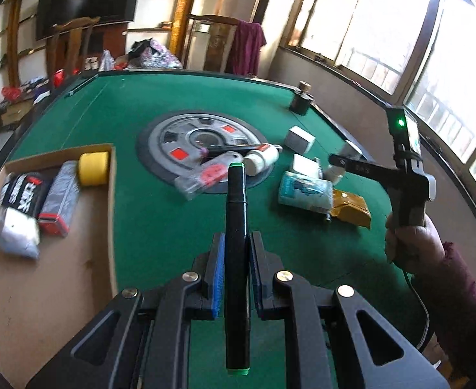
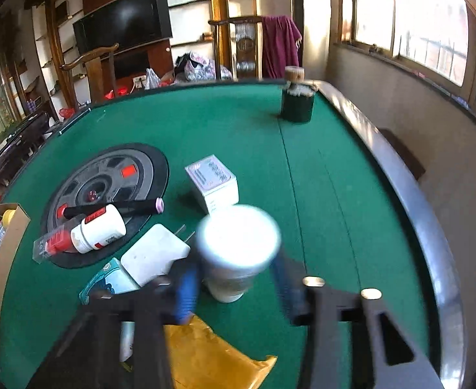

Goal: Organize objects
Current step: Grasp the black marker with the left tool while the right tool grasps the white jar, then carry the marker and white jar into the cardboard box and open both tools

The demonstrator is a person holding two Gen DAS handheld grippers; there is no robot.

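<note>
A: What sits between the right gripper's (image 2: 234, 287) fingers (image 2: 186, 291)?
B: A white jar (image 2: 234, 249), blurred, standing on the green bench (image 2: 328, 201); whether the pads press it, I can't tell.
A: And around it?
B: A white charger (image 2: 155, 254) just left, a white box (image 2: 213, 183) behind, a yellow packet (image 2: 212, 356) in front.

Daylight is entering through the windows (image 1: 383, 32) at upper right, overexposing them. The table rim (image 2: 409, 194) is reflecting glare. Fisheye distortion is bending edges; corners are vignetting dark. Motion blur is smearing the white container (image 2: 238, 243) at lower centre.
</note>
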